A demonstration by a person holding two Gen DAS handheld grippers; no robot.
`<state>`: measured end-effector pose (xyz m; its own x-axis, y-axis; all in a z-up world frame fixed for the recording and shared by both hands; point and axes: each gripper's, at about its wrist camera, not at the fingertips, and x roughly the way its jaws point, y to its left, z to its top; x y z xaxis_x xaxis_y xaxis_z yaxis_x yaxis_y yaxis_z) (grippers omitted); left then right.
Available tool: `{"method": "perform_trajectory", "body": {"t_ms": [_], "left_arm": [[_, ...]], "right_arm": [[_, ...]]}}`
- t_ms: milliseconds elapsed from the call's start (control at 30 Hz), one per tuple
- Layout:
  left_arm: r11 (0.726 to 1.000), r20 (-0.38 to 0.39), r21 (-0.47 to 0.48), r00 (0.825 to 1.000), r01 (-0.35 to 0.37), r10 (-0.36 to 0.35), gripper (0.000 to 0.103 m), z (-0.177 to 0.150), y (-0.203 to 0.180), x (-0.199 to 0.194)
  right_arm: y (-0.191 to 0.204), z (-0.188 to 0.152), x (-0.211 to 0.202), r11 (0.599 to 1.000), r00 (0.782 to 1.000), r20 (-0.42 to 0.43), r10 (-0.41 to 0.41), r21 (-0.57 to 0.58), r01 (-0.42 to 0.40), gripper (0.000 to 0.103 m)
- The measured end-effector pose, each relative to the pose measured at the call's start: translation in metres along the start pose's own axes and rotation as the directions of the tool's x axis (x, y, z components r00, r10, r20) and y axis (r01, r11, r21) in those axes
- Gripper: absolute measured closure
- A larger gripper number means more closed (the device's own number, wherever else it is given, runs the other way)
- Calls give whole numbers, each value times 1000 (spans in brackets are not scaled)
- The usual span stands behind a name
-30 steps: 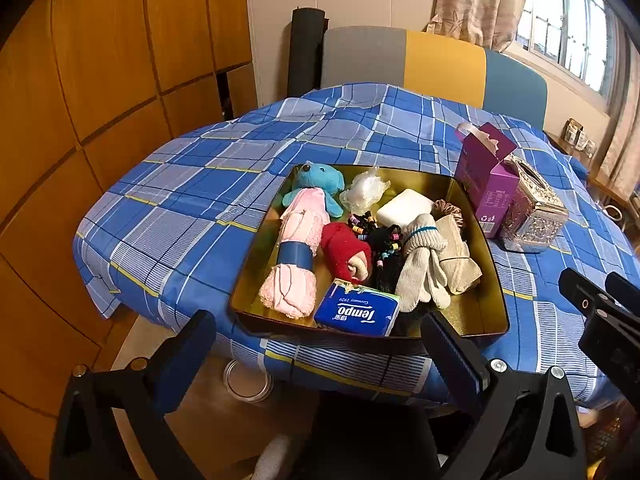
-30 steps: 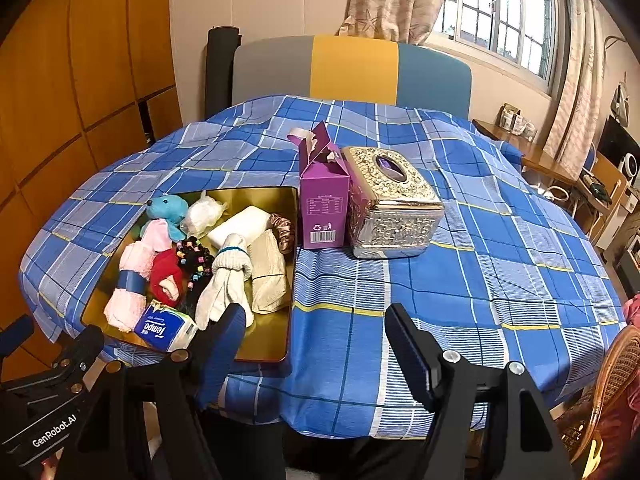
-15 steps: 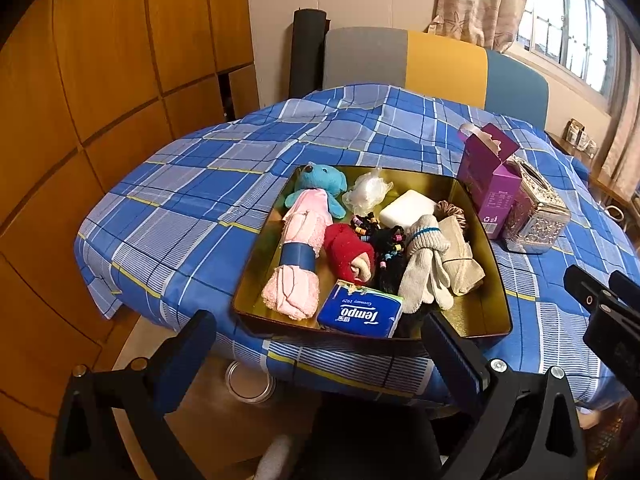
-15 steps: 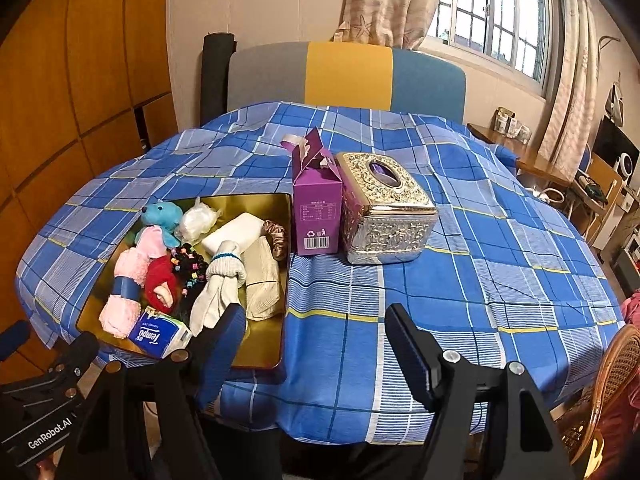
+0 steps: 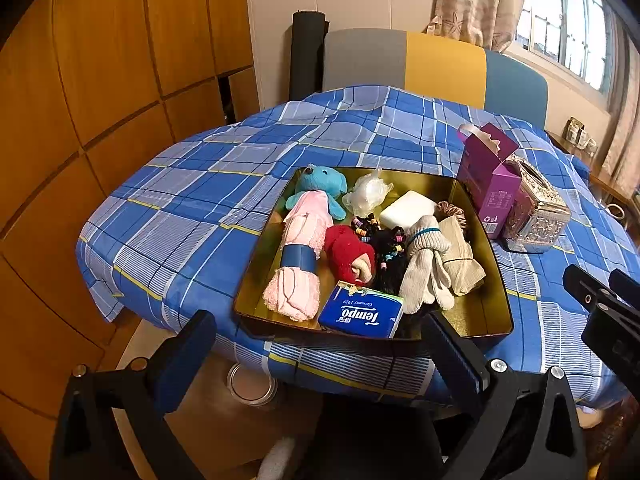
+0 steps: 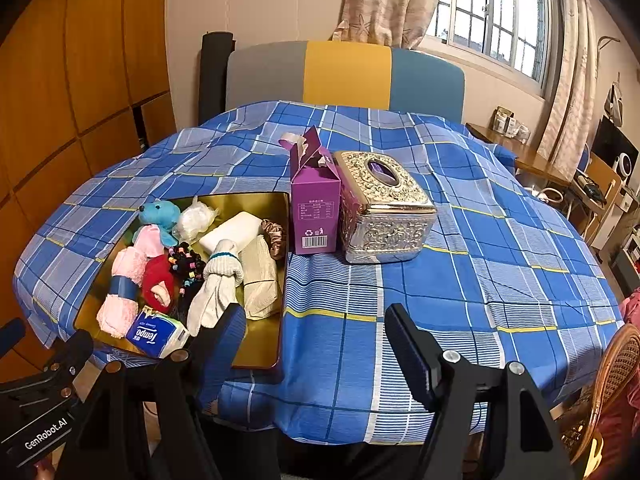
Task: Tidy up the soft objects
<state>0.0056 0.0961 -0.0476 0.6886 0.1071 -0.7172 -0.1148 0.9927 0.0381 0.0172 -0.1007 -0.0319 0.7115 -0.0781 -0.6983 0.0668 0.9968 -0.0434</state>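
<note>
Hovering short of table edge, left gripper [image 5: 320, 344] and right gripper [image 6: 316, 336] seen spread wide, nothing grasped. Soft toys, gloves [image 5: 426, 268], tissue pack [image 5: 360, 316] piled in gold tray [image 5: 486, 308] on checked cloth [image 6: 440, 280], beside purple carton [image 6: 316, 208].

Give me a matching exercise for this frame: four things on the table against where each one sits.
Things:
1. Tempo tissue pack
2. blue plush toy
3. purple carton
4. silver tissue box

Places:
A. far left corner of the gold tray
B. on the cloth, right of the carton
C. near edge of the tray
D. on the cloth, just beside the tray's right rim

Pairs: 1-C, 2-A, 3-D, 4-B
</note>
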Motion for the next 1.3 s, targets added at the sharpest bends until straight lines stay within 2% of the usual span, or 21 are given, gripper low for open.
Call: {"method": "perform_trajectory", "body": {"t_ms": [1300], "left_arm": [[1000,-22,7,1000,5,-5,0,-3,-2,8]], "right_arm": [[2,-2,7,1000,999,-34,3,-9,-3,30]]}}
